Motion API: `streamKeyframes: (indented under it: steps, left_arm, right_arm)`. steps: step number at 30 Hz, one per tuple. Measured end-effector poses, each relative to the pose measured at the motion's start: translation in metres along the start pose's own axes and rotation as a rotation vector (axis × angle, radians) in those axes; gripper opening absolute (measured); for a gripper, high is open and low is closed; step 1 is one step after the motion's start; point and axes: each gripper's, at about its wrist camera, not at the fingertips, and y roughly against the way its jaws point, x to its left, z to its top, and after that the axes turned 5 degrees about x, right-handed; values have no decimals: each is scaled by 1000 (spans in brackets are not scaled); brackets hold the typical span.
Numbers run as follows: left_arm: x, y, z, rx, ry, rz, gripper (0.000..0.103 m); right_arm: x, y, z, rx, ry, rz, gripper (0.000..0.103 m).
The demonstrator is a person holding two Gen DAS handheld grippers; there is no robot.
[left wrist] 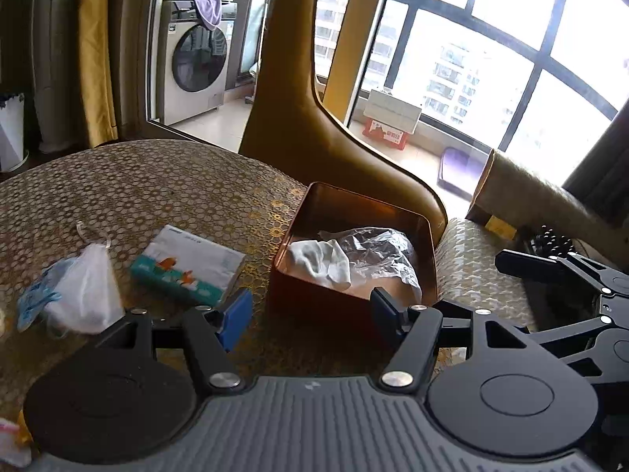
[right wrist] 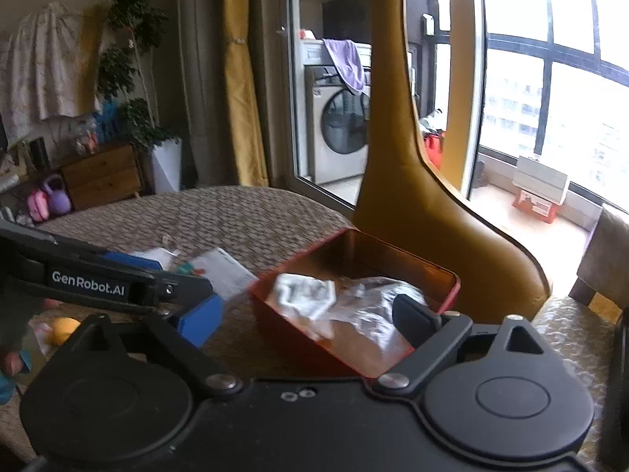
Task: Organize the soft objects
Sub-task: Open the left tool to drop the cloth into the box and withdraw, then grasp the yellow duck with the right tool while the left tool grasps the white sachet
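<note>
The tin (left wrist: 354, 251) stood on the bench (left wrist: 157, 185) and served as the landmark: inside it lay a white cloth (left wrist: 318, 261) on the left and a crumpled clear bag (left wrist: 377, 251) on the right, both resting loose below the rim. Left of the tin sat a tissue pack (left wrist: 188, 263), and further left a face mask (left wrist: 82, 295) with its ear loop sticking up, neither yet put away. The left gripper (left wrist: 310, 310) hung just in front of the tin, fingers apart with nothing between them; the right gripper (right wrist: 306, 310) hung over the tin's near edge, fingers wide apart and also empty. The likely trouble was the bag: springy film could unfold and ride up over the rim, or catch on a finger and be dragged out. A careless reach across for the pack could also nudge the light tin along the bench toward the edge beside the chair (left wrist: 306, 129).
</note>
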Motion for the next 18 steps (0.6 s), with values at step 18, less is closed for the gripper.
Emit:
streamKeyframes:
  steps: [18]
  left_arm:
    - [51,109,-40,-130,5,52,93]
  right_arm:
    - [77,27,0,-31,39,158,102]
